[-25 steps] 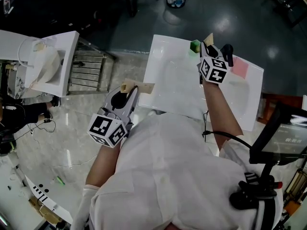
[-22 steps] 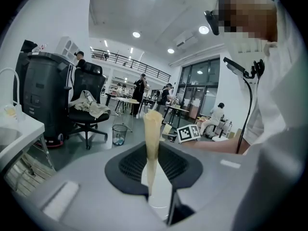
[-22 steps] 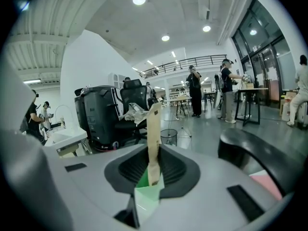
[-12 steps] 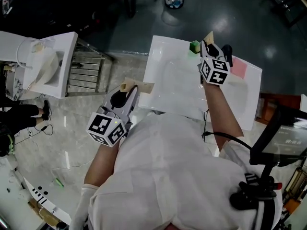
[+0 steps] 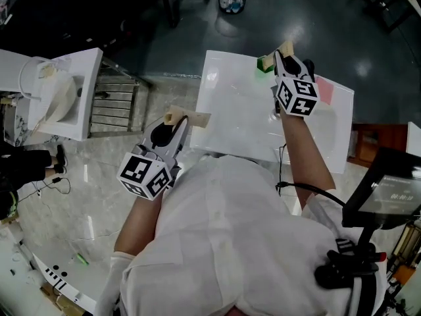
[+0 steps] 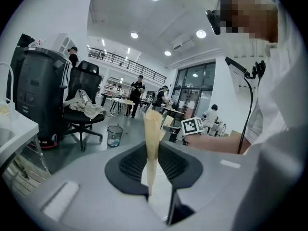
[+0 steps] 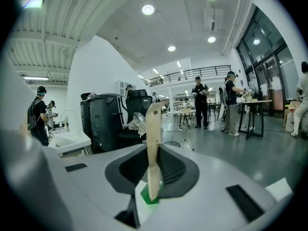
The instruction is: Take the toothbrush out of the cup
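There is open room over the wide middle of the white basin [image 5: 243,110]; the green cup [image 5: 265,62] stands in the way at its far edge and a pink thing [image 5: 326,89] at its right; on the left, bare floor [image 5: 99,170] lies open near a metal rack [image 5: 115,101]; a dark screen [image 5: 388,189] blocks the near right

Round ceiling lights [image 7: 147,9] shine over a glossy grey floor [image 5: 329,25], a black office chair [image 6: 89,88] and tall windows [image 7: 269,57].

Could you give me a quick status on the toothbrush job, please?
Left gripper shut, empty, beside the sink. Right gripper jaws just closing, nothing seen between them, above the green object. Toothbrush not made out. Nothing in the way.
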{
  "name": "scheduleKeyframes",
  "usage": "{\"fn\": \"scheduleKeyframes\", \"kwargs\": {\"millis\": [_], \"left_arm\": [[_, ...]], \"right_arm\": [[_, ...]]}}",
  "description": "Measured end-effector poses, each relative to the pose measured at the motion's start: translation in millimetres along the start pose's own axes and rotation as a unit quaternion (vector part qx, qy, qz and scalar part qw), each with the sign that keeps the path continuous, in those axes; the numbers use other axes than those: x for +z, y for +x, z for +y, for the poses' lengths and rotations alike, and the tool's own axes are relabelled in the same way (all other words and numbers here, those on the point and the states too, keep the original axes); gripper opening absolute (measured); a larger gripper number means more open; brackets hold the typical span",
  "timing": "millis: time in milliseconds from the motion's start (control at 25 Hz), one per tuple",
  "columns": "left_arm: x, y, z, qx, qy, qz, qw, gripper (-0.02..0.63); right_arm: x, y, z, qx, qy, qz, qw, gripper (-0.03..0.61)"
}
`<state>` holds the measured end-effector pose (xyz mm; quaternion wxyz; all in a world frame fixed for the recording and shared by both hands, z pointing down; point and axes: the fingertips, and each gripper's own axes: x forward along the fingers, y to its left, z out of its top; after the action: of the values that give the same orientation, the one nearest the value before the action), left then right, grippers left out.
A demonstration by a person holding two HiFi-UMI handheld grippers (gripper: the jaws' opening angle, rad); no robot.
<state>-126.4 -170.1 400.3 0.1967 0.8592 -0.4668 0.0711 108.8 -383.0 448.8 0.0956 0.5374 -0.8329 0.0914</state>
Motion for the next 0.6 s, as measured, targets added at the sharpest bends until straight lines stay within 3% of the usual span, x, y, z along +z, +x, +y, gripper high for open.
{"fn": "scheduleKeyframes", "kwargs": {"millis": [600], "left_arm": [[6,-13,20,-0.038,0.007,-0.012,0.9992,0.075]], "right_arm": [[40,-57,22,-0.01,-0.004,-0.019,1.0,0.048]]}}
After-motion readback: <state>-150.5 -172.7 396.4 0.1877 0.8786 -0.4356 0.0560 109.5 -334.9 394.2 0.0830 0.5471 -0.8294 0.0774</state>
